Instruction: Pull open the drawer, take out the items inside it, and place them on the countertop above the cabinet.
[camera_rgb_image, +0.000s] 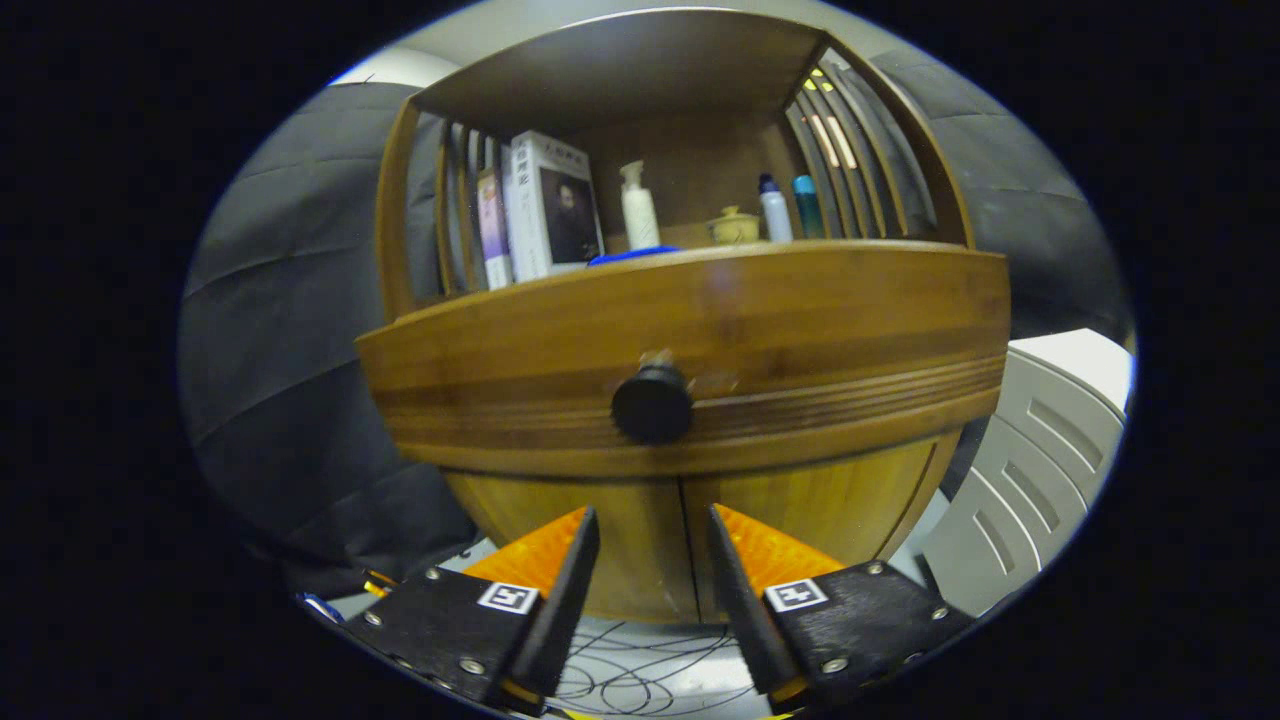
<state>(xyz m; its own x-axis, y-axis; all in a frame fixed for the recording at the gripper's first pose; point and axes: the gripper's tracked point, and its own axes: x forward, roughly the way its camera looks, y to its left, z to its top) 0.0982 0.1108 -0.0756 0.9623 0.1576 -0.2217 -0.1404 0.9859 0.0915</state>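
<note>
Drawer (700, 340) of the wooden cabinet sits shut, its round knob (652, 404) just ahead of and above my gripper (652, 520), whose fingers are parted and empty. I judge opening comes first: rise, advance, close around the knob.

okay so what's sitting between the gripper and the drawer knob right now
Nothing. In the gripper view the open gripper sits below the drawer knob, with only the cabinet doors behind that gap.
</note>
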